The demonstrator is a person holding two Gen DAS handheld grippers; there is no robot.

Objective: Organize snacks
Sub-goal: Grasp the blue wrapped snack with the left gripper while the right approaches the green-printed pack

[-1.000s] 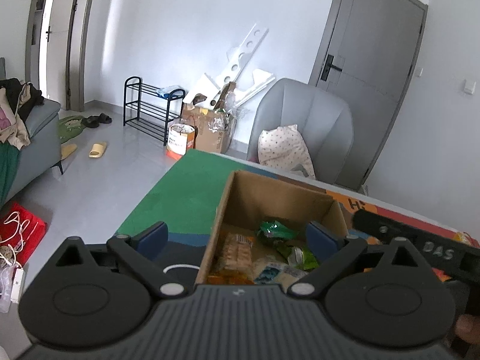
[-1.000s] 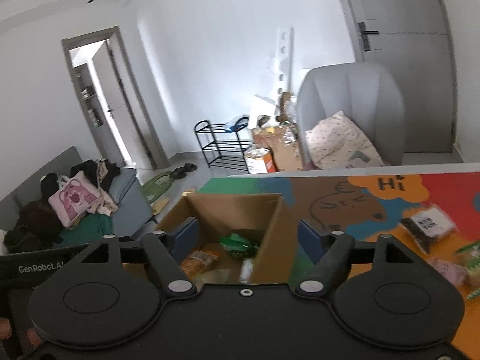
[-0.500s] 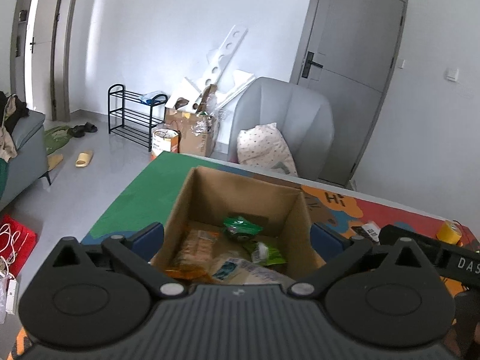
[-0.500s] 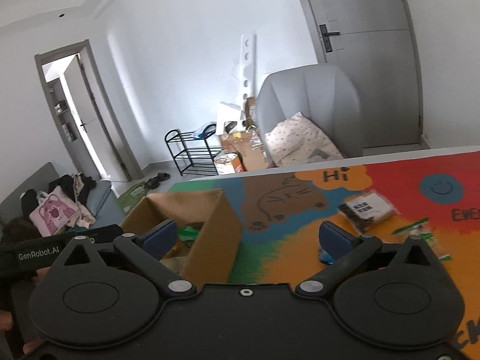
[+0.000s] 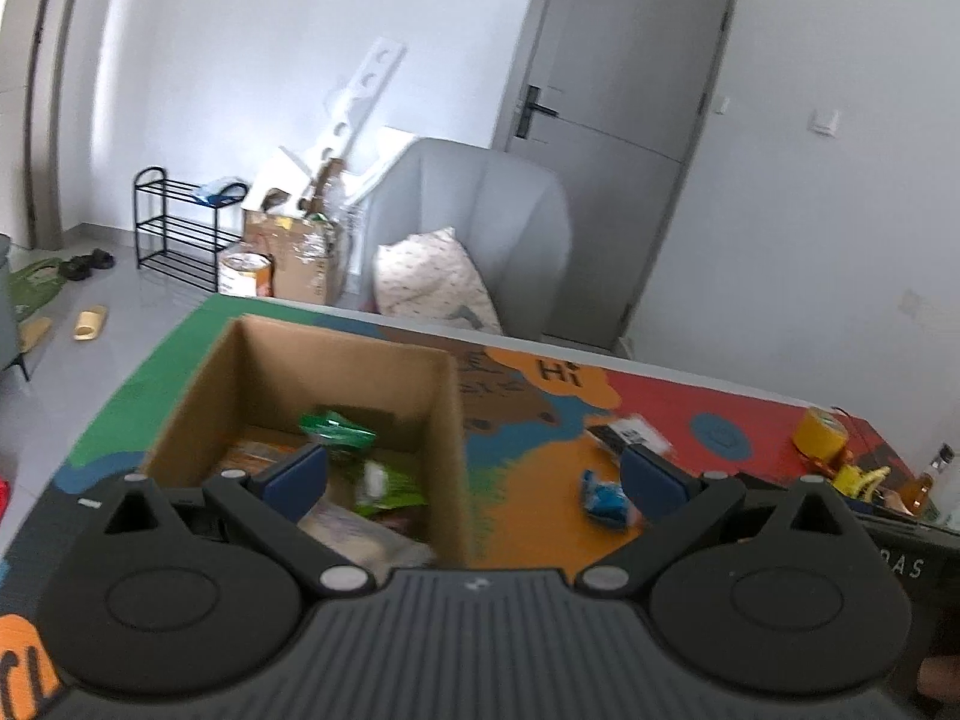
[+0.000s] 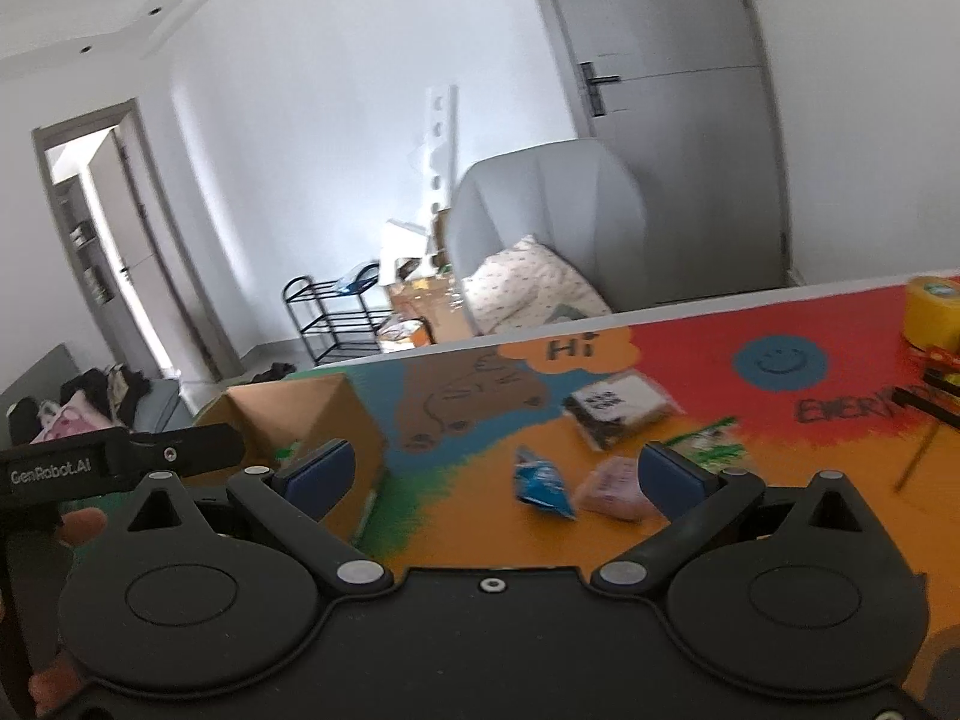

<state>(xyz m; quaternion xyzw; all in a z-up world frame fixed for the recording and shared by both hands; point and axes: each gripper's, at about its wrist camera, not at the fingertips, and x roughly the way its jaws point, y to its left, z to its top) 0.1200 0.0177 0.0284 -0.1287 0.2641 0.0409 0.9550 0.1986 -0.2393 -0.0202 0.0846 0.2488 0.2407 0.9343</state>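
An open cardboard box (image 5: 336, 372) stands on the colourful table mat (image 5: 540, 534), holding green packets (image 5: 336, 429) and other snacks. My left gripper (image 5: 474, 477) hovers open above the box's near right wall, gripping nothing. Right of the box lie a blue packet (image 5: 603, 495) and a dark packet (image 5: 624, 435). My right gripper (image 6: 495, 474) is wide open and empty over the mat. Just ahead of it lie the blue packet (image 6: 540, 483), a pink packet (image 6: 612, 486), a green packet (image 6: 708, 444) and a dark packet (image 6: 618, 408). The box (image 6: 306, 414) sits to its left.
A yellow tape roll (image 6: 933, 312) and small clutter sit at the mat's far right. Beyond the table edge stands a grey armchair (image 5: 474, 240) with a cushion. A shoe rack (image 5: 180, 228) and cartons are on the floor. A hand holds the left gripper's body (image 6: 120, 459).
Both views have swung right, away from the box and toward the loose packets on the mat. The right gripper's jaws have spread wider. The box has slid toward the left of both views.
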